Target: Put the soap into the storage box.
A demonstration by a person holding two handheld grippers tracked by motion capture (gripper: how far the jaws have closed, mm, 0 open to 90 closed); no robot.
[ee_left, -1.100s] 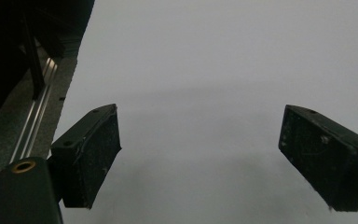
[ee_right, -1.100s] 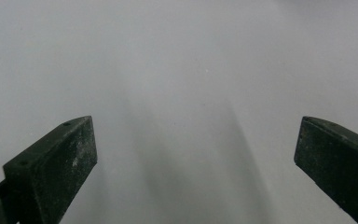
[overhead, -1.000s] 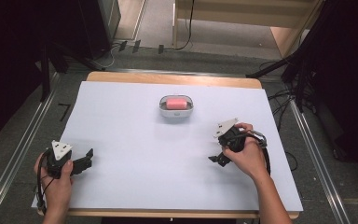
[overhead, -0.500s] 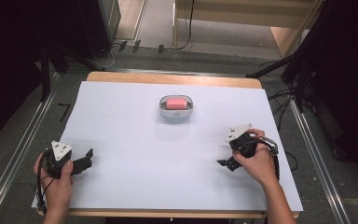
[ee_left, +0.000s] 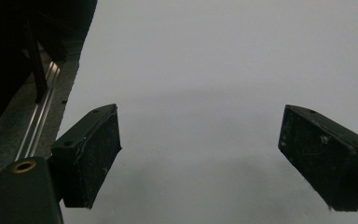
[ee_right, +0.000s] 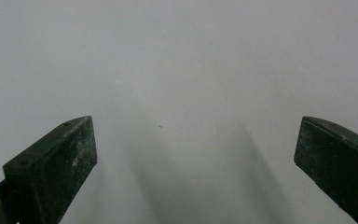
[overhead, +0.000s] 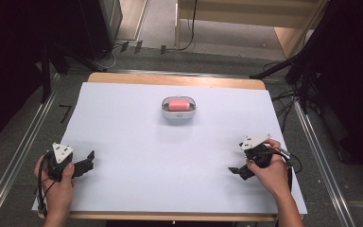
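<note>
A small clear oval dish [overhead: 189,111] holds a pink block [overhead: 177,104] at the middle of the table's far half. At the front left, a hand holds my left gripper [overhead: 89,161] low over the white table cover, jaws open and pointing right with nothing between them. In the left gripper view the left gripper [ee_left: 200,126] has only bare white surface between its wide-apart jaws. My right gripper [overhead: 237,171] sits at the front right, held by the other hand and pointing left. It is open and empty, as the right gripper view shows for the right gripper [ee_right: 196,135].
The white cover [overhead: 137,151] lies over a wooden table whose far edge [overhead: 175,80] shows. Metal rails [overhead: 21,151] run along both sides of the table. Dark stands and cables [overhead: 293,99] crowd the floor at the right and far left.
My right gripper has moved right and toward the table's front edge, away from the dish. The left gripper and the dish have stayed where they were.
</note>
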